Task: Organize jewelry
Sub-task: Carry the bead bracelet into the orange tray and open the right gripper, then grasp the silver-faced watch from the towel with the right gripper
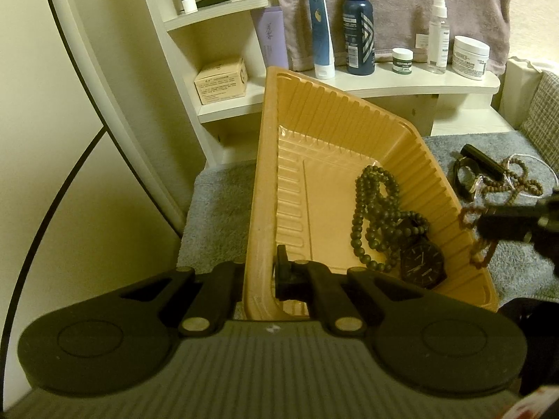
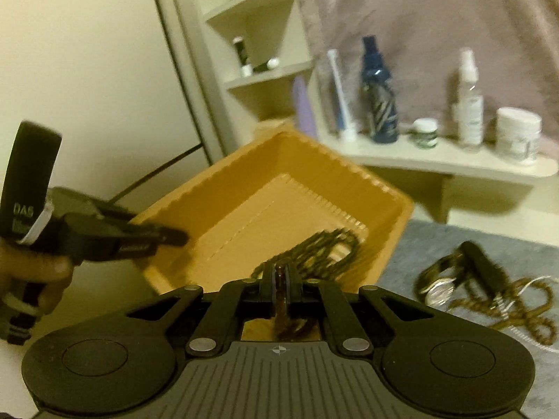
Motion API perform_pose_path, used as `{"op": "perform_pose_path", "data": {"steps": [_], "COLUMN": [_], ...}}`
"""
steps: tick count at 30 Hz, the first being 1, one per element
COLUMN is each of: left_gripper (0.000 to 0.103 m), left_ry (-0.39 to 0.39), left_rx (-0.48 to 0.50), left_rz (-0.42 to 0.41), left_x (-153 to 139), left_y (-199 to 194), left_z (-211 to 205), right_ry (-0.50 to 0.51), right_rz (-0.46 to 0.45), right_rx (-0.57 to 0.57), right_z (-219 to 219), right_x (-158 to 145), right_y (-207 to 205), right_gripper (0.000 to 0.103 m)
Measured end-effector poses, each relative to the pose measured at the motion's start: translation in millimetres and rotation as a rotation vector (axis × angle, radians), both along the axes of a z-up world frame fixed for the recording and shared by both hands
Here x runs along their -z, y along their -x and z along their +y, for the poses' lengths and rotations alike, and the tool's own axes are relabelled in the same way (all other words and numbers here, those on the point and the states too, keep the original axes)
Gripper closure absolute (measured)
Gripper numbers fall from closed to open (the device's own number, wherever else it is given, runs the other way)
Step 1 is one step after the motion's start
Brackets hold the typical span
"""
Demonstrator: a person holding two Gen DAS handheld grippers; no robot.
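An orange plastic tray [image 1: 314, 122] is tilted up; my left gripper [image 1: 260, 276] is shut on its near left rim. Inside lie a dark bead necklace [image 1: 375, 206] and a black watch [image 1: 421, 267]. My right gripper [image 2: 279, 279] is shut on a reddish-brown bead bracelet [image 2: 281, 314] and holds it over the tray's near right rim [image 2: 394, 241]; the bracelet also shows in the left wrist view [image 1: 478, 244]. More jewelry lies on the grey mat to the right: a watch [image 2: 438, 288], a black tube [image 2: 484, 267] and brown bead strands [image 2: 524, 314].
A white shelf [image 1: 419, 83] behind the tray carries bottles, tubes and jars. A corner shelf [image 1: 223, 101] holds a small box. A pink towel [image 1: 401, 7] hangs behind. A white wall panel stands at the left.
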State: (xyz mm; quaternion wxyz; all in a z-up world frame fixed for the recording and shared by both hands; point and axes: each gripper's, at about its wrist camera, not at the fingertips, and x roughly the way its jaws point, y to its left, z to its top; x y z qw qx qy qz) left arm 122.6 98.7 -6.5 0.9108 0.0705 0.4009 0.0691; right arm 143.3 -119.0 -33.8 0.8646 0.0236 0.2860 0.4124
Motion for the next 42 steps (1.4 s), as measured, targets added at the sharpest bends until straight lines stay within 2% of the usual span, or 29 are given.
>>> {"op": "perform_pose_path", "data": {"steps": [8, 9, 10, 12, 15, 20, 26, 34, 42], "left_gripper": [0.100, 0.100, 0.100, 0.100, 0.100, 0.100, 0.100, 0.100, 0.100], "left_ry": [0.000, 0.000, 0.000, 0.001, 0.001, 0.002, 0.002, -0.003, -0.002], "left_rx": [-0.001, -0.001, -0.001, -0.001, -0.001, -0.001, -0.001, 0.000, -0.002], "left_rz": [-0.001, 0.000, 0.000, 0.000, -0.001, -0.001, 0.000, 0.004, 0.006], "left_x": [0, 0, 0, 0, 0, 0, 0, -1, -1], "left_y": [0, 0, 0, 0, 0, 0, 0, 0, -1], "left_z": [0, 0, 1, 1, 1, 1, 1, 0, 0], "right_ry": [-0.011, -0.013, -0.015, -0.025, -0.004, 0.104, 0.165, 0.279, 0.324], "right_rz": [0.051, 0.048, 0.045, 0.044, 0.028, -0.028, -0.068, -0.137, -0.158], "right_rx": [-0.014, -0.004, 0.009, 0.037, 0.111, 0.241, 0.330, 0.316, 0.284], "right_z": [1, -1, -4, -11, -23, -39, -51, -42, -29], "right_x": [9, 10, 10, 11, 15, 29, 44, 67, 78], "right_y": [-5, -6, -5, -5, -7, -11, -23, -47, -69], "right_gripper": [0.096, 0.091, 0.080, 0.065, 0.064, 0.062, 0.052, 0.049, 0.048]}}
